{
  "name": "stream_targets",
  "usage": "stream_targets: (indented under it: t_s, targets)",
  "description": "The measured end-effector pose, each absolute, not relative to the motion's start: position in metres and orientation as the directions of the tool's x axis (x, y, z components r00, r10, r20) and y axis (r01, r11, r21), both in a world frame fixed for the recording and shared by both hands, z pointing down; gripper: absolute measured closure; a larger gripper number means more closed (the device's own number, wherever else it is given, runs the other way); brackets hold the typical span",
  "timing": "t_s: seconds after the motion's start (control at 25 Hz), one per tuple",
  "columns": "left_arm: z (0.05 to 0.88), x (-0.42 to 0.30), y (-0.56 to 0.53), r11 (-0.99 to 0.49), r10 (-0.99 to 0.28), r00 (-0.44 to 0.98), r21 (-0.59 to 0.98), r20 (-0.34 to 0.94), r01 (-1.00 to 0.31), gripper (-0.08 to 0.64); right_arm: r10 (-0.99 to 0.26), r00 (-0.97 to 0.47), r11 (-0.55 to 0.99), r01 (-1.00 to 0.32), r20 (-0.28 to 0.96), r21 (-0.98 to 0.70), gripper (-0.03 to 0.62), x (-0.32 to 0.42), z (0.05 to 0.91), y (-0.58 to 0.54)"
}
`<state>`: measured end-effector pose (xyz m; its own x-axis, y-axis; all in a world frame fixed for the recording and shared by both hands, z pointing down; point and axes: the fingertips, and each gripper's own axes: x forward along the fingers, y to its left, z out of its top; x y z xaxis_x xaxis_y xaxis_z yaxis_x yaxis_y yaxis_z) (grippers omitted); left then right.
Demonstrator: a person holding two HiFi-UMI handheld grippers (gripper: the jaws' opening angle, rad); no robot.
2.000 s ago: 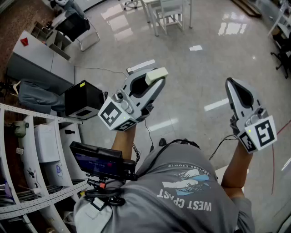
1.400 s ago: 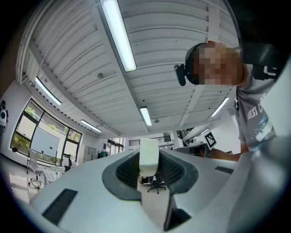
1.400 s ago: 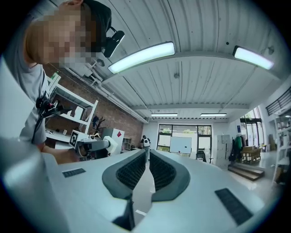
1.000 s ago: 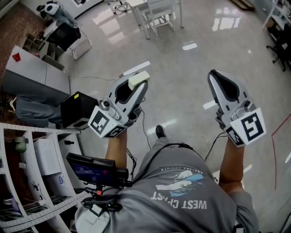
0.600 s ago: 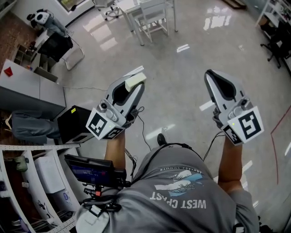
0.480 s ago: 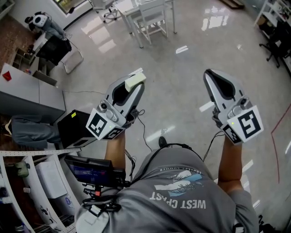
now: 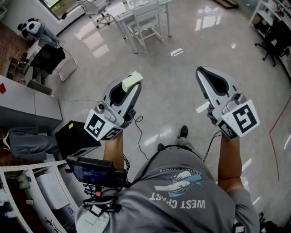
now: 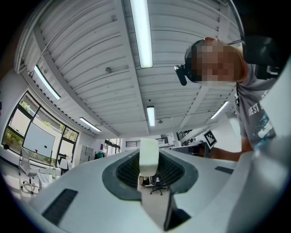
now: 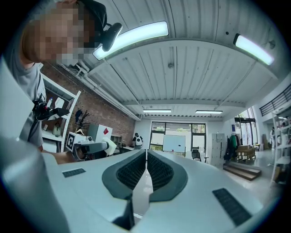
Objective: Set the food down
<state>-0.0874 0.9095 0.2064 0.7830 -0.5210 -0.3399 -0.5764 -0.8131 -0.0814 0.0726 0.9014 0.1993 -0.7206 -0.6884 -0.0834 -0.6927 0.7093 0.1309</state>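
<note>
Only overhead: box (image 7: 75, 136) near left tool's (image 7: 128, 86) food (image 7: 132, 80)

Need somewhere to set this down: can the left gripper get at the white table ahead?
Probably not from here. The table stands far off across bare floor, well beyond the left gripper and its pale block; nothing blocks the walk there.

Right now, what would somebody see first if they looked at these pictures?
The pale block of food pinched at the tip of the left tool, held high over the shiny grey floor. Beside it, the right tool is shut and empty. Below both, the person's grey printed shirt fills the bottom of the head view.
</note>
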Motion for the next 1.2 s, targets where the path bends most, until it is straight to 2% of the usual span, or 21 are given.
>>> stream_targets:
  t_s: [0.2, 0.76, 1.2]
  targets:
    - [0.217, -0.085, 0.892, -0.799, -0.539, 0.767, -0.078, -0.348, -0.597, 0.456, -0.676, -0.734, 0.723, -0.678, -0.069, 0.130, 0.583, 0.073, 0.216, 0.879]
    - [0.209, 0.004, 0.760, -0.753, -0.585, 0.733, -0.103, -0.348, -0.650, 0.456, -0.592, -0.804, 0.792, -0.594, -0.062, 0.139, 0.584, 0.148, 0.206, 0.737]
    - [0.210, -0.016, 0.674, -0.761, -0.582, 0.744, -0.102, -0.327, -0.640, 0.456, -0.603, -0.795, 0.789, -0.607, -0.071, 0.098, 0.583, 0.124, 0.217, 0.656]
